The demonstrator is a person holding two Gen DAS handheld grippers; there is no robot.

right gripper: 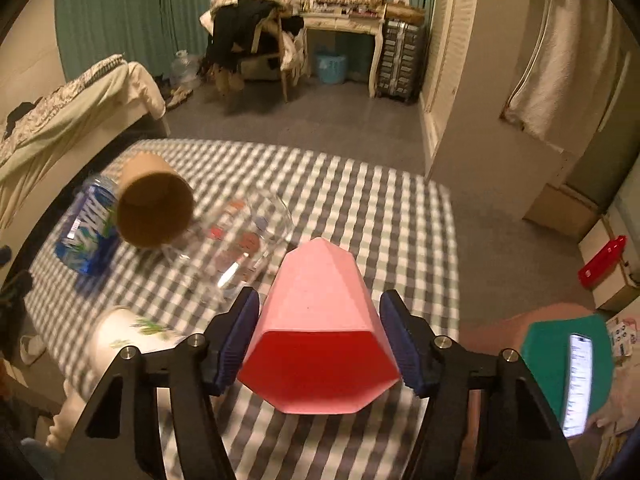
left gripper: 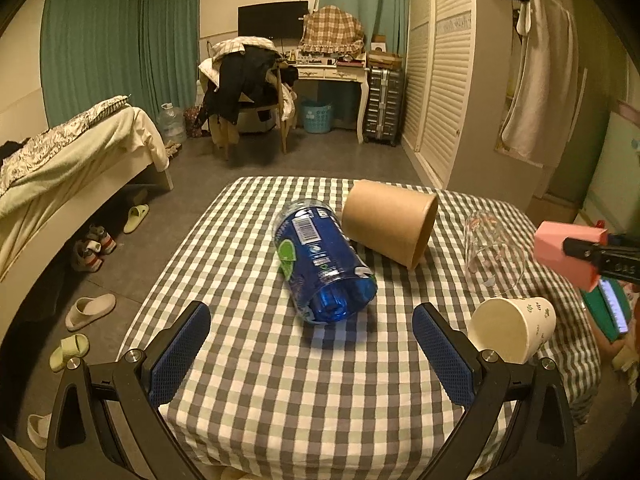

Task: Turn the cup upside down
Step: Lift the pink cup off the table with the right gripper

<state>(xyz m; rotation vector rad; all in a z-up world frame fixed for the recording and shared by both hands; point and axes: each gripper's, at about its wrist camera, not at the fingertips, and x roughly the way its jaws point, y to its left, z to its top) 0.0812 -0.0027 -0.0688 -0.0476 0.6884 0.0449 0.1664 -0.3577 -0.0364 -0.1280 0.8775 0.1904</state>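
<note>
One pink cup (right gripper: pixel 316 320) lay pinched in the right claw (right gripper: pixel 320 344), mouth toward the camera, held above the table (right gripper: pixel 380 216); left claw (left gripper: pixel 312 356) spread, idle.

Pink cup (right gripper: pixel 316 320), grey-checked tablecloth (right gripper: pixel 384 220)

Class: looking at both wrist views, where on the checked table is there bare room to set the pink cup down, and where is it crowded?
Bare cloth lies near the left gripper, below the blue bottle, and right of the glass beyond the pink cup. The bottle, brown cup, glass and white paper cup crowd the middle.
</note>
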